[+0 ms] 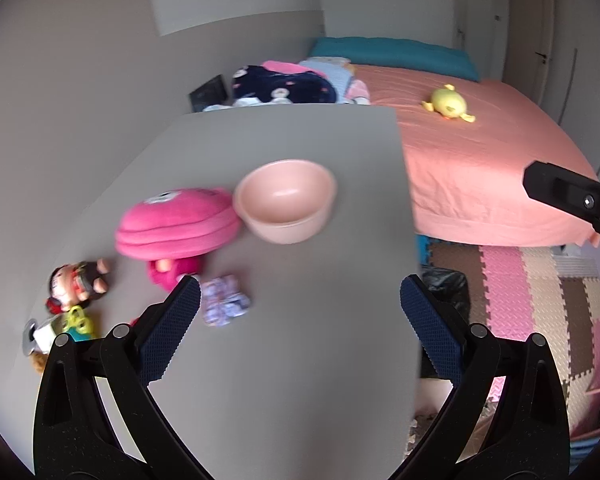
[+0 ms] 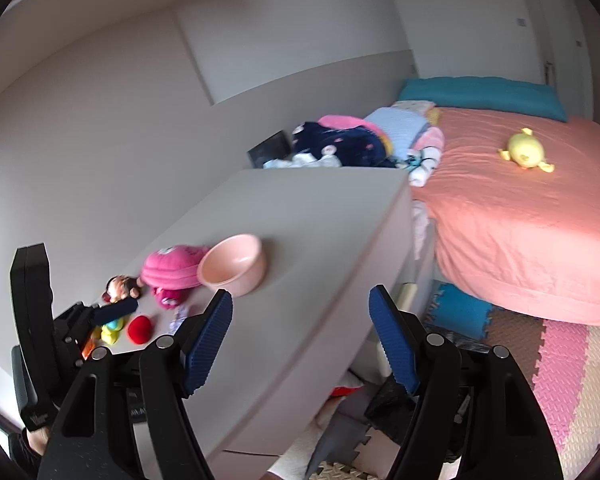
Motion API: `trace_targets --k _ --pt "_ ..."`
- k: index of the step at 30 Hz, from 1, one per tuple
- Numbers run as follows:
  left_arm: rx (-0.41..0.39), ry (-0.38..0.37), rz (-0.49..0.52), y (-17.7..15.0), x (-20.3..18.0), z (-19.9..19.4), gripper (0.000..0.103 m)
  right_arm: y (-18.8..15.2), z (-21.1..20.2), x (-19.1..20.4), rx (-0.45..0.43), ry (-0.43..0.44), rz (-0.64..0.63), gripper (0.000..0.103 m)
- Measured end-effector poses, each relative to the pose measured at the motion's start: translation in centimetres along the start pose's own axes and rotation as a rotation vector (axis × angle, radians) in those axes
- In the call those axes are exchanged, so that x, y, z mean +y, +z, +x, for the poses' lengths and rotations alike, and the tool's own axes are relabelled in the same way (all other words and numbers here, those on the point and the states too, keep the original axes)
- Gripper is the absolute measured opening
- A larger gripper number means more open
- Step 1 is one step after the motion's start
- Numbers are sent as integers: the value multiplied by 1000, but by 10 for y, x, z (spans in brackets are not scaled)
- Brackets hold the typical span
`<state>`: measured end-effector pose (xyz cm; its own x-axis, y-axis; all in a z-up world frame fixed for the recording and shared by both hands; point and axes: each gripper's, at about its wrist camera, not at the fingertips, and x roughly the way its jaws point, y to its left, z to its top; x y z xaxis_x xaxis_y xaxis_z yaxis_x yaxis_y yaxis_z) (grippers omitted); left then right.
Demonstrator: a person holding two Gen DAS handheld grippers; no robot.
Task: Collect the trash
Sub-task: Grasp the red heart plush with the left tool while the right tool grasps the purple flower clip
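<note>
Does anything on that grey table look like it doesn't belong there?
Yes: a crumpled wrapper lies loose on the grey table, near the toys and in front of the pink plush and pink bowl. It looks like litter; nothing seems spilled.

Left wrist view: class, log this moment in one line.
left tongs open, empty | right tongs open, empty | crumpled wrapper on table, ungrasped

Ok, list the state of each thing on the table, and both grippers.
left gripper: open, holding nothing
right gripper: open, holding nothing
pink bowl: upright, empty
crumpled wrapper: lying loose on the table, ungrasped
pink plush toy: lying against the bowl
small doll: lying on its side
</note>
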<state>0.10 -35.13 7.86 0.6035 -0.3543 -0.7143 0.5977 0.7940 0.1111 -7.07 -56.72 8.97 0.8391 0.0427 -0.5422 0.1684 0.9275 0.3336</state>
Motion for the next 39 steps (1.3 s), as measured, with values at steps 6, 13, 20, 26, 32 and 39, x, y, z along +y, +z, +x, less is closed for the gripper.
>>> trace_targets --k 6,13,20,26,32,39 --pt "13 55 -100 -15 53 5 97 -5 17 33 41 34 -41 72" --pt "57 65 -170 -36 92 26 97 -12 34 66 80 38 -91 72" --pt "106 35 -208 -45 111 48 97 -18 59 90 122 65 -121 72" --pt "128 36 -212 -50 119 65 71 -25 92 103 183 100 -100 69" --pt "113 66 -242 -52 132 64 44 -31 122 118 240 121 -86 58" --pt "115 92 -262 -58 144 58 44 -37 148 145 273 79 -178 45"
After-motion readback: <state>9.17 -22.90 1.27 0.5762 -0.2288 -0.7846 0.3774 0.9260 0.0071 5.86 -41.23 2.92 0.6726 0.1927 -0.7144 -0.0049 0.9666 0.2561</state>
